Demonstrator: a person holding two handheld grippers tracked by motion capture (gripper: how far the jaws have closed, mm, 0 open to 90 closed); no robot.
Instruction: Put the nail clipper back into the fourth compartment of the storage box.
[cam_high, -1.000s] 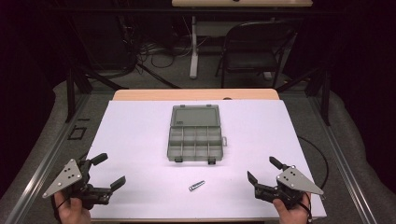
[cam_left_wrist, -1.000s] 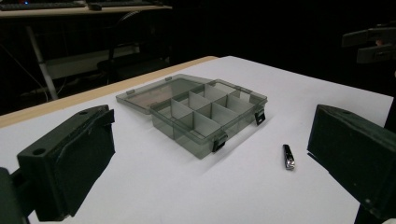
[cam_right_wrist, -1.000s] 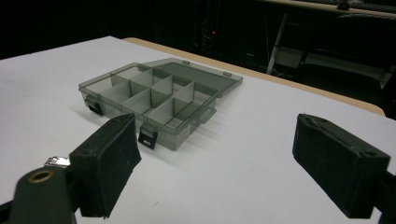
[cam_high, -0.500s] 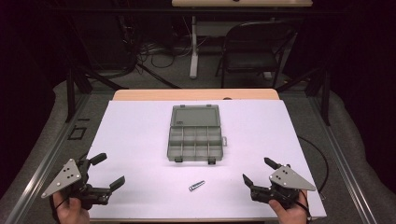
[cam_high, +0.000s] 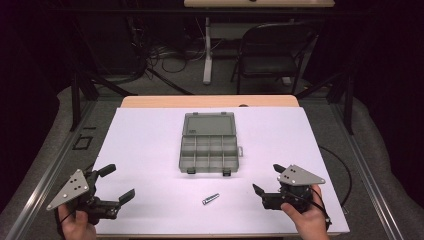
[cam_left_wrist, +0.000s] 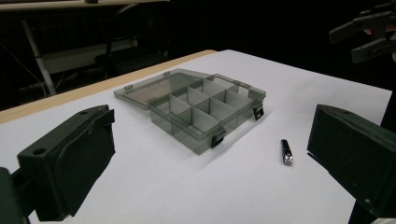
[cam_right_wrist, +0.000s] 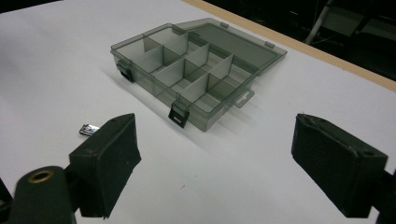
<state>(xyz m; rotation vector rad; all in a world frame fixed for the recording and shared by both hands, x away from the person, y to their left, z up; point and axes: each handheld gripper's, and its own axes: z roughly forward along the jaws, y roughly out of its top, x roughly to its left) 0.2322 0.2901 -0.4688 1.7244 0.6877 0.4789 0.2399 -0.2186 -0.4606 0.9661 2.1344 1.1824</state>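
A small silver nail clipper (cam_high: 210, 199) lies flat at 6 o'clock of the open, empty grey compartment box (cam_high: 208, 148).

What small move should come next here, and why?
Probably the right tool should ease left toward the nail clipper and straddle it. The clipper lies loose on the white table, in front of the open compartment box, whose sections look empty. Both tools stand open and hold nothing; the left tool sits farther off.

White table (cam_high: 150, 150) w/ wood edge at far side. On it: open grey box (cam_high: 208, 146), 8 compartments, lid flat behind; small nail clipper (cam_high: 210, 199) lies just in front, apart.
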